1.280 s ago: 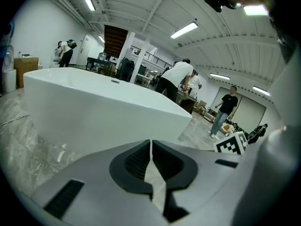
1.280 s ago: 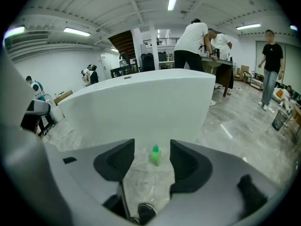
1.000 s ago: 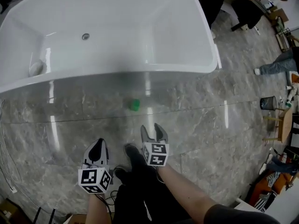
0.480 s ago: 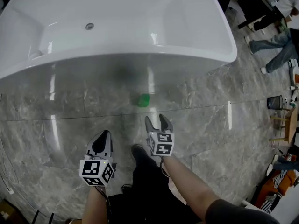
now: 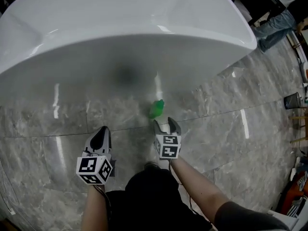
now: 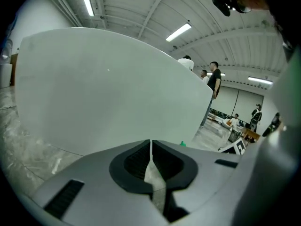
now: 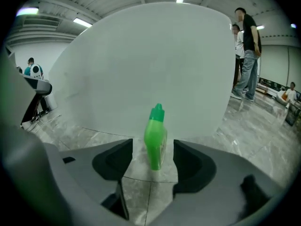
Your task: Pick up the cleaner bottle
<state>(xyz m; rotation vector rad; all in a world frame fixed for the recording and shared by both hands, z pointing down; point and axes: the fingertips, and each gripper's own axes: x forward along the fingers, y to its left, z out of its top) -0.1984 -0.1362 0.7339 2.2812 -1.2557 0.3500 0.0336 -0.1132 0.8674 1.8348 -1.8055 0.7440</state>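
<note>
A small green cleaner bottle (image 5: 155,109) stands upright on the grey marble floor, close to the foot of the white bathtub (image 5: 120,37). In the right gripper view the bottle (image 7: 155,138) stands just beyond the open jaws, in line with the gap, untouched. My right gripper (image 5: 166,125) is open, a short way in front of the bottle in the head view. To the left my left gripper (image 5: 100,135) is shut and holds nothing; in its own view the gripper (image 6: 151,161) faces the tub wall, and only the bottle's green cap (image 6: 182,144) peeks over the right jaw.
The bathtub's curved outer wall (image 7: 141,69) rises right behind the bottle. Several people stand at the far right (image 7: 245,51). Furniture and clutter line the right edge of the room (image 5: 299,105). My own dark-clothed legs are below the grippers (image 5: 144,201).
I have moved forward towards the tub. The bottle now lies nearer to my right gripper, and the tub's rim fills more of the head view. Both grippers keep their states.
</note>
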